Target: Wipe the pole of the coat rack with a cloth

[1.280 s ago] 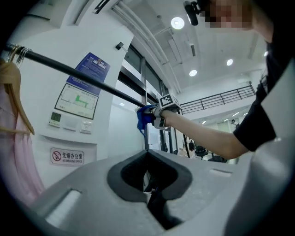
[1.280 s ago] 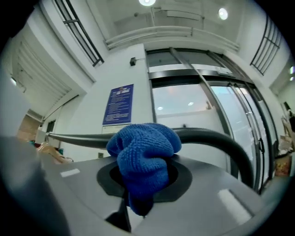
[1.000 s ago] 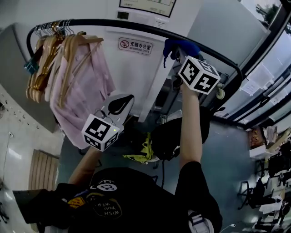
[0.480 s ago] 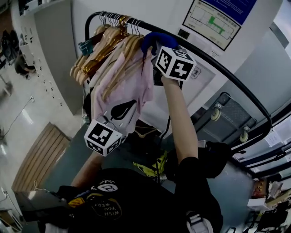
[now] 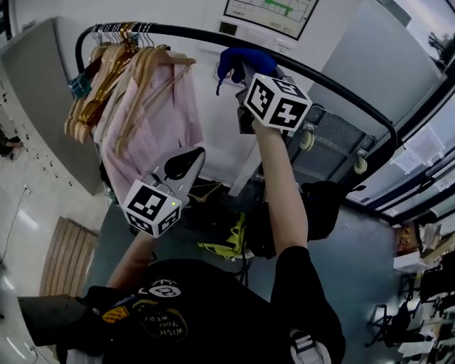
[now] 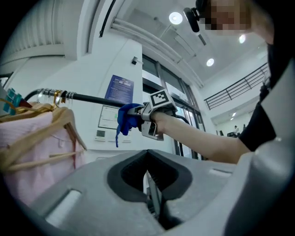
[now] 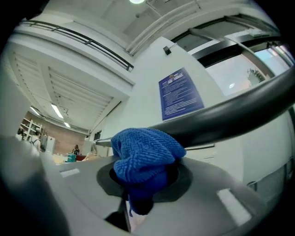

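The black top pole [image 5: 334, 84] of the coat rack arches across the upper head view. My right gripper [image 5: 245, 70] is raised to it, shut on a blue cloth [image 5: 240, 60] that presses against the pole. In the right gripper view the blue cloth [image 7: 144, 156] bulges from the jaws right under the pole [image 7: 230, 116]. My left gripper [image 5: 181, 167] hangs lower, below the pole, shut and empty. In the left gripper view the cloth [image 6: 127, 118] touches the pole [image 6: 92, 98].
Several wooden hangers [image 5: 117, 67] and a pink shirt [image 5: 160, 121] hang at the pole's left end. A white wall with a framed notice [image 5: 266, 14] stands behind. Dark bags [image 5: 320, 206] and a yellow-green item [image 5: 226, 245] lie on the floor under the rack.
The right gripper and cloth slid left along the pole from its right part toward the hangers, and now sit slightly to their right. The head view swung about. The left gripper stayed low.
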`<state>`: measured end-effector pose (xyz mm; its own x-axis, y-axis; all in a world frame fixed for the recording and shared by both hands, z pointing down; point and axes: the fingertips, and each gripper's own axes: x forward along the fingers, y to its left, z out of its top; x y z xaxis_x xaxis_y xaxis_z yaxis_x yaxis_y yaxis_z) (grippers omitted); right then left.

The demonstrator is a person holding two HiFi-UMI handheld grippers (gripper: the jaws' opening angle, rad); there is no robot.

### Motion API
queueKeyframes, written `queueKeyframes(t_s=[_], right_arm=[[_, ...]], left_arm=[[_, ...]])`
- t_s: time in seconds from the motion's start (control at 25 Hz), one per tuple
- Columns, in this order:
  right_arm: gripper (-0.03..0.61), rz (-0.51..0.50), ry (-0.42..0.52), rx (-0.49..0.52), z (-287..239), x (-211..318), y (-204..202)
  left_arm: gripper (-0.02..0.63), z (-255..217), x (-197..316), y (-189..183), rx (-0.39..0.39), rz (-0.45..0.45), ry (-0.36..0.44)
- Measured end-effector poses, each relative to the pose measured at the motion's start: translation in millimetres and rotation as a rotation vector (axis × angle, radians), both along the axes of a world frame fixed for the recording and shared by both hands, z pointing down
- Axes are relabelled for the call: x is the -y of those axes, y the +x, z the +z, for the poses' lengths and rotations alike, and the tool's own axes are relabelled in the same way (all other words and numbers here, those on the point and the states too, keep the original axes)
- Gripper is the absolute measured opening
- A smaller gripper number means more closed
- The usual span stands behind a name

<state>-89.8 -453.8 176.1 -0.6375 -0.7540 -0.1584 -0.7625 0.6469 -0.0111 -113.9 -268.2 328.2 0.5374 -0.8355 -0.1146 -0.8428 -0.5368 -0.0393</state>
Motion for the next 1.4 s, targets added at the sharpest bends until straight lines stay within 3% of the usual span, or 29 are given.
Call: queueKeyframes(t_s=[0.2,0.4,0.52,0.6,0.68,0.8,1.12,1.4], right_arm=[[0.087,0.24,0.001,0.023,-3,-3,154],[0.087,0.45,-0.018,0.037,-6,-9,286],[0.087,0.546,-0.036,0.075,-7,-9,344],[0.086,0.546,-0.048,0.1,-7,-8,357],[0.084,0.515,-0.046,0.093,-8,-6,346],[0.083,0.438,-0.032,0.061,-6,-1,297],[0.083,0.075,-0.004,0.012,-3,7,71],[0.081,-0.123,-0.04,0.019,3,3,-104]], left_arm=[[0.003,4,5,81,0.011,0.198,-0.005],[0.003,7,-3,139,-0.005,0.338,-0.018],[0.003,9,-6,152,-0.007,0.365,-0.021],[0.003,9,-5,149,-0.011,0.348,-0.026],[0.003,12,0,139,-0.019,0.308,-0.038],[0.003,18,5,118,-0.028,0.237,-0.056],[0.003,12,-9,12,-0.027,-0.022,-0.034],[0.003,-3,-29,-63,0.002,-0.221,0.01]])
